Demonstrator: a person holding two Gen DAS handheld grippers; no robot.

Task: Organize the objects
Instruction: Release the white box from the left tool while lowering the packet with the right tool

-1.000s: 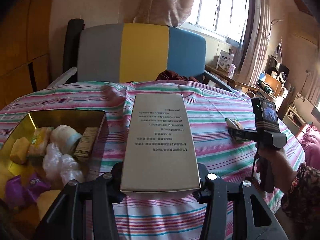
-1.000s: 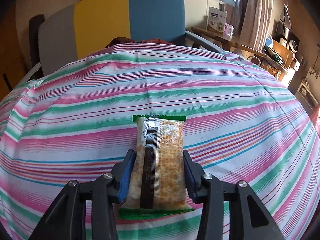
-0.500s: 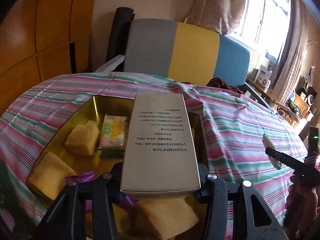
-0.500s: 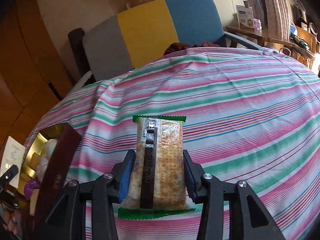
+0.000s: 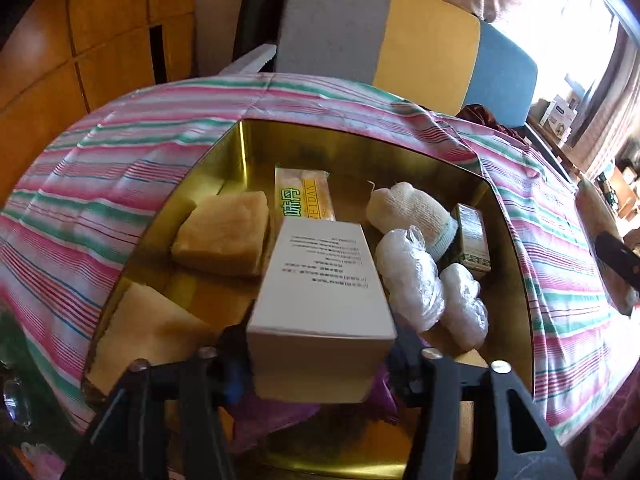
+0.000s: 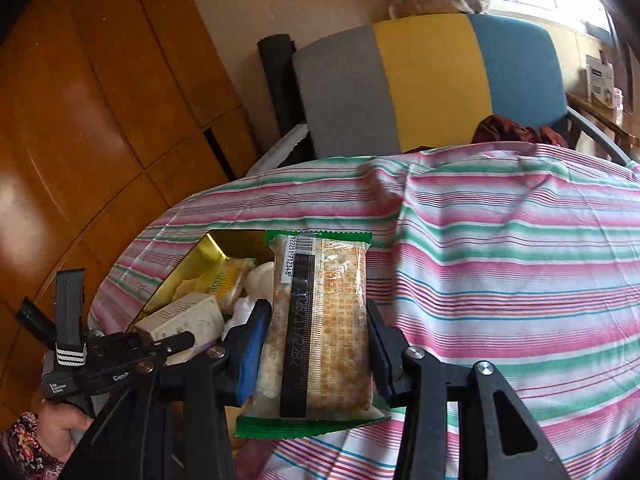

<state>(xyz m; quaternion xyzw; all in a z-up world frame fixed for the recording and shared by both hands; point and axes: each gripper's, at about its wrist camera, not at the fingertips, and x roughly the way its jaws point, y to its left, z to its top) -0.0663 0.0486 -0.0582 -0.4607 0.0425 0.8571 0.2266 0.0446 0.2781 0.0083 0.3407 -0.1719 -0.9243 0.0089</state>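
My left gripper (image 5: 320, 356) is shut on a white printed carton (image 5: 324, 280) and holds it over the open gold tin (image 5: 360, 140), low among the contents. The tin holds yellow sponge-like blocks (image 5: 222, 236), a yellow snack pack (image 5: 304, 198), white plastic-wrapped bundles (image 5: 408, 280), a rolled white cloth (image 5: 408, 208) and a small green box (image 5: 472, 240). My right gripper (image 6: 316, 344) is shut on a green-edged cracker packet (image 6: 320, 320), held above the tin's right edge (image 6: 212, 240). The left gripper with its carton also shows in the right wrist view (image 6: 172, 336).
A striped pink, green and white cloth (image 6: 520, 260) covers the table. A grey, yellow and blue chair (image 5: 400, 40) stands behind it. Wooden panels (image 6: 100, 120) line the left wall. A purple wrapper (image 5: 272, 412) lies in the tin under my left gripper.
My left gripper has moved left and down, bringing the carton from over the cloth into the tin. My right gripper has swung left with the cracker packet to the tin's edge.
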